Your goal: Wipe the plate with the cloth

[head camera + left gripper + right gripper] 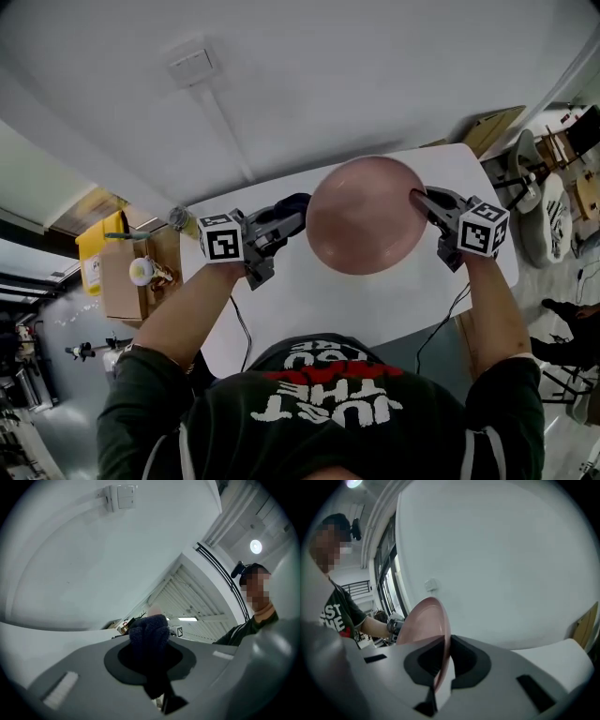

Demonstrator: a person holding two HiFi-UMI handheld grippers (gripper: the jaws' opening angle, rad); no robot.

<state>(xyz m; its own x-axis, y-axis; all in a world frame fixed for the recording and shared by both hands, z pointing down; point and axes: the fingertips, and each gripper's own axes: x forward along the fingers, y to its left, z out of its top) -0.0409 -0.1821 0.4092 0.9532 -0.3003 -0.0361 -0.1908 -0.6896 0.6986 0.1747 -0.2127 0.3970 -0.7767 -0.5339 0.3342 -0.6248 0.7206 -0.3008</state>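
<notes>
A pink plate point(366, 216) hangs above the white table point(309, 300), held by its right rim in my right gripper point(419, 198), which is shut on it. In the right gripper view the plate point(423, 627) stands on edge, its rim pinched between the jaws of that gripper point(440, 667). My left gripper point(292, 214) is shut on a dark blue cloth point(296, 201), right beside the plate's left rim. From the left gripper view, the bunched cloth point(149, 634) sticks out of the jaws of this gripper point(151, 656), with a sliver of pink just behind it.
A cardboard box point(127, 281) with a yellow bottle point(94, 253) and small items stands left of the table. Cables point(441, 323) hang over the table's near edge. Chairs and clutter point(553, 206) sit at the right. A white wall with a switch box point(192, 66) lies behind.
</notes>
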